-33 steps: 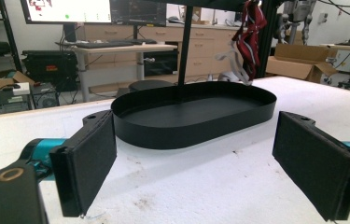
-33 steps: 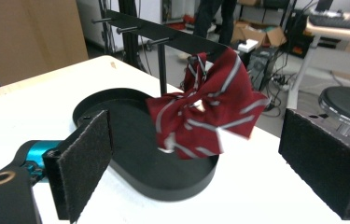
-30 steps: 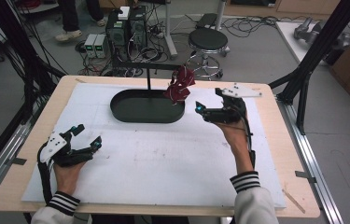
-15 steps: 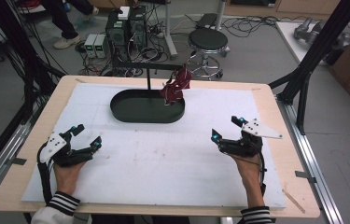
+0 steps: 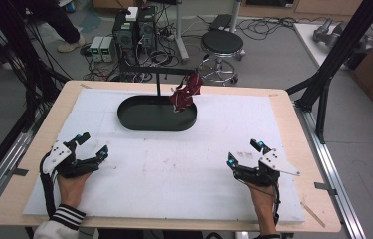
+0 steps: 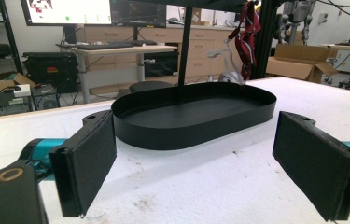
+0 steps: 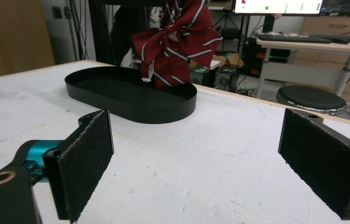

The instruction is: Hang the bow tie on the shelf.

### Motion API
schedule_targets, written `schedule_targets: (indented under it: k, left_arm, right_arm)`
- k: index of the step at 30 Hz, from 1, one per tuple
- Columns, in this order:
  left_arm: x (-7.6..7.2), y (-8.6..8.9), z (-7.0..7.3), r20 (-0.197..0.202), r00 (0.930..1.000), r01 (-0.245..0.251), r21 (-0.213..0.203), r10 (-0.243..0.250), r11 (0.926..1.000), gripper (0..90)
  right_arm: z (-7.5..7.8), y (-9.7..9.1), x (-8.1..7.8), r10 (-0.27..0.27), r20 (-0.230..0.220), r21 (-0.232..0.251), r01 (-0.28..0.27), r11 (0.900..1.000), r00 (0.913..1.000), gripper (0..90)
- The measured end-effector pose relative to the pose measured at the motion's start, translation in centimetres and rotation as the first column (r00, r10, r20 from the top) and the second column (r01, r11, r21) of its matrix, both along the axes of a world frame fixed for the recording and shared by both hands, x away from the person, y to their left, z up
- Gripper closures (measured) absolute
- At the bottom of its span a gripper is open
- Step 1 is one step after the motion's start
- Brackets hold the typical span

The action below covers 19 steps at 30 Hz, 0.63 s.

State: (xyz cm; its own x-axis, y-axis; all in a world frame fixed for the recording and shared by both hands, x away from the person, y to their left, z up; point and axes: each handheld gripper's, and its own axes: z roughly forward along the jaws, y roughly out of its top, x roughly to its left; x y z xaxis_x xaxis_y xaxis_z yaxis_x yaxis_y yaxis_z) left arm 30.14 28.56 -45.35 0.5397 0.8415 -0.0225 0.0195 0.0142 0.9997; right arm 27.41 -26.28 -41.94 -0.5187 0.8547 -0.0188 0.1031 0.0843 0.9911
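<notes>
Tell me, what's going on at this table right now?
A person holds a two-jaw tool in each hand over a white mat. Both the left tool and the right tool rest near the table's front edge, open and holding nothing. Farther back sits a black oval tray with a stand rising from it, and a red striped bow tie hangs from the stand's crossbar above the tray's right end. Neither tool touches it.

Even indoor light, soft focus
</notes>
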Motion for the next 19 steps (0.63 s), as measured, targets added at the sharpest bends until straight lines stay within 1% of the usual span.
schedule_targets:
  k: [2,3,4,6,8,9,11,12,13,15,16,19]
  left_arm:
    - [0.0,0.0,0.0,-0.001,1.0000,0.001,-0.002,-0.001,1.0000,13.9]
    - [0.0,0.0,0.0,0.000,1.0000,0.001,-0.002,-0.001,1.0000,13.9]
    - [0.0,0.0,0.0,0.001,1.0000,0.002,0.004,-0.002,1.0000,13.9]
    - [0.0,0.0,0.0,0.002,1.0000,0.002,0.003,-0.002,1.0000,13.9]
    - [0.0,0.0,0.0,0.004,1.0000,0.001,0.003,-0.001,1.0000,13.9]
    - [-0.1,0.0,0.0,0.004,1.0000,0.001,0.004,-0.001,1.0000,13.9]
    - [-0.1,0.0,0.0,0.003,1.0000,0.002,0.005,-0.002,1.0000,13.9]
    - [-0.1,0.0,0.0,0.003,1.0000,0.002,0.005,-0.002,1.0000,13.9]
    - [-0.1,0.0,0.0,0.004,1.0000,0.002,0.004,-0.002,1.0000,13.9]
    - [-0.1,0.0,0.0,0.004,1.0000,0.001,0.005,-0.001,1.0000,13.9]
    - [-0.1,0.0,0.0,0.005,1.0000,0.000,0.004,0.000,1.0000,13.9]
    - [-0.1,0.0,0.0,0.003,1.0000,-0.001,0.003,0.001,1.0000,13.9]
  right_arm:
    - [-0.5,0.1,-0.1,0.002,0.006,0.014,-0.002,0.9999,1.0000,9.2]
    - [-0.7,0.1,-0.1,0.007,-0.004,0.018,-0.007,0.9998,1.0000,9.2]
    - [-0.9,0.2,-0.1,0.011,-0.007,0.015,-0.011,0.9998,0.9999,9.2]
    - [-1.4,0.4,-0.1,0.013,-0.012,0.004,-0.013,0.9999,0.9998,9.2]
    - [-1.9,0.4,-0.1,0.011,-0.022,0.006,-0.011,0.9999,0.9997,9.2]
    - [-2.1,0.4,0.0,0.006,-0.016,0.002,-0.006,1.0000,0.9998,9.2]
    - [-2.7,0.4,-0.1,0.001,-0.031,-0.001,-0.001,1.0000,0.9995,9.2]
    - [-2.9,0.4,-0.1,-0.002,-0.029,-0.005,0.002,1.0000,0.9996,9.2]
    - [-3.0,0.4,-0.1,-0.002,-0.031,-0.005,0.002,1.0000,0.9995,9.2]
    - [-3.0,0.3,-0.2,-0.011,-0.012,0.000,0.011,0.9999,0.9999,9.2]
    - [-3.0,0.3,-0.2,-0.012,-0.027,0.002,0.012,0.9999,0.9996,9.2]
    - [-3.1,0.2,-0.2,-0.018,-0.029,0.008,0.018,0.9998,0.9994,9.2]
